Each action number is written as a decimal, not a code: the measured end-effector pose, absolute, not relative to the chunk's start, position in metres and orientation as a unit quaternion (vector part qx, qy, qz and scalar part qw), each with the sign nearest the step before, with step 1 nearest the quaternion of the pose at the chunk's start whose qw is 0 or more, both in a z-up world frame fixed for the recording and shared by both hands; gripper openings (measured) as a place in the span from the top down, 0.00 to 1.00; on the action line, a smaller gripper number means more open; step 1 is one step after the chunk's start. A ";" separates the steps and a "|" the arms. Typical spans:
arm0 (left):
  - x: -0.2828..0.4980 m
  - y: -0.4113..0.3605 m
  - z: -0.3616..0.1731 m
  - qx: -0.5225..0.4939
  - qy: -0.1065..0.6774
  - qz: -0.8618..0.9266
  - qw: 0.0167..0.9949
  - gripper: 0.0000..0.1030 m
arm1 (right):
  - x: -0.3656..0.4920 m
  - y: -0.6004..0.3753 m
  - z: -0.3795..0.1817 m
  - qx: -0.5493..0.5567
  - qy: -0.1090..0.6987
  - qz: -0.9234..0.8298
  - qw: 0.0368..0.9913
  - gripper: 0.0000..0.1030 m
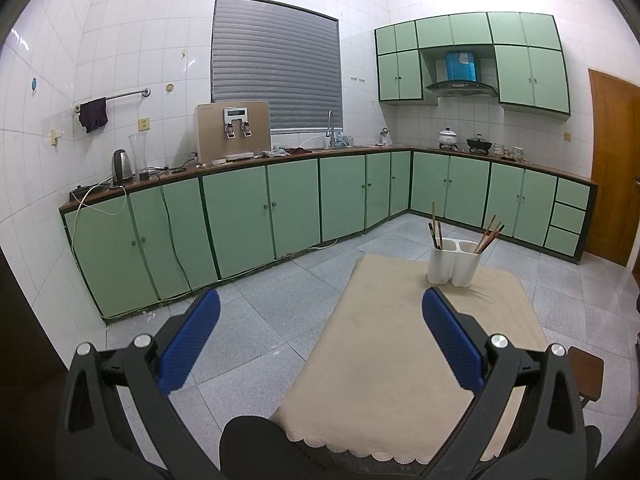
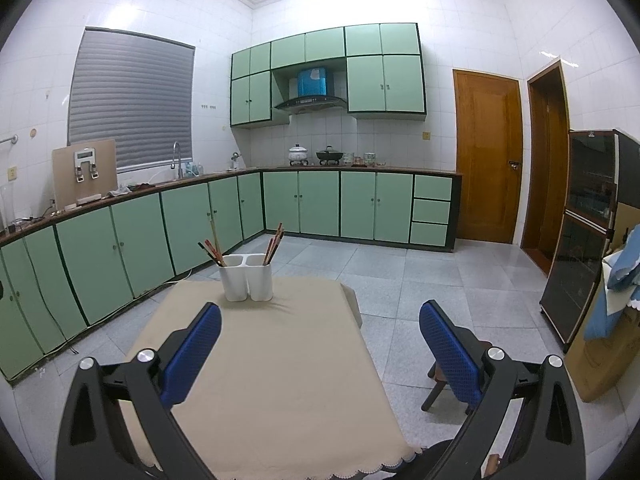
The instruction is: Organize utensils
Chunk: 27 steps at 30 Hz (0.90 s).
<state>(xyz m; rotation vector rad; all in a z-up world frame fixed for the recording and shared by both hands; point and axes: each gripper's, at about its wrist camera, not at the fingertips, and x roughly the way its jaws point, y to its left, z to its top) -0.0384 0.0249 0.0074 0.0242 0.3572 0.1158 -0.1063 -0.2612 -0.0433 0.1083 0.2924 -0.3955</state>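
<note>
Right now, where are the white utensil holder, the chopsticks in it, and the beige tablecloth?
white utensil holder (image 2: 247, 284): right wrist view, front wall of its body.
chopsticks (image 2: 274, 245): right wrist view, shafts of the right-hand bundle.
beige tablecloth (image 1: 384, 344): left wrist view, bare middle of the cloth.

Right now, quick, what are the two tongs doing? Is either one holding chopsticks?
Left tongs: open, holding nothing.
Right tongs: open, holding nothing.
The chopsticks all stand in the white holder.

Green cabinets (image 1: 240, 208), white-tiled kitchen
</note>
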 end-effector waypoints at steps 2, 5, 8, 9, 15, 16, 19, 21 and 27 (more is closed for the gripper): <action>-0.039 0.025 0.007 0.012 0.178 0.058 0.982 0.05 | -0.106 -0.261 -0.044 0.054 0.145 -0.195 0.969 0.06; -0.039 0.025 0.007 0.012 0.177 0.058 0.982 0.05 | -0.108 -0.262 -0.043 0.055 0.143 -0.196 0.969 0.06; -0.039 0.026 0.007 0.011 0.178 0.058 0.982 0.05 | -0.108 -0.262 -0.043 0.056 0.143 -0.196 0.968 0.06; -0.039 0.026 0.007 0.012 0.178 0.058 0.982 0.05 | -0.107 -0.261 -0.043 0.056 0.144 -0.196 0.968 0.06; -0.039 0.025 0.007 0.011 0.179 0.057 0.982 0.05 | -0.107 -0.261 -0.043 0.055 0.143 -0.197 0.968 0.06; -0.039 0.025 0.008 0.012 0.178 0.058 0.982 0.05 | -0.107 -0.262 -0.044 0.056 0.144 -0.196 0.968 0.06; -0.039 0.026 0.008 0.012 0.179 0.057 0.982 0.05 | -0.108 -0.261 -0.043 0.057 0.144 -0.196 0.968 0.06; -0.039 0.026 0.008 0.011 0.178 0.057 0.982 0.05 | -0.108 -0.261 -0.044 0.057 0.144 -0.196 0.968 0.06; -0.039 0.026 0.008 0.011 0.178 0.057 0.982 0.05 | -0.108 -0.260 -0.043 0.057 0.143 -0.197 0.968 0.06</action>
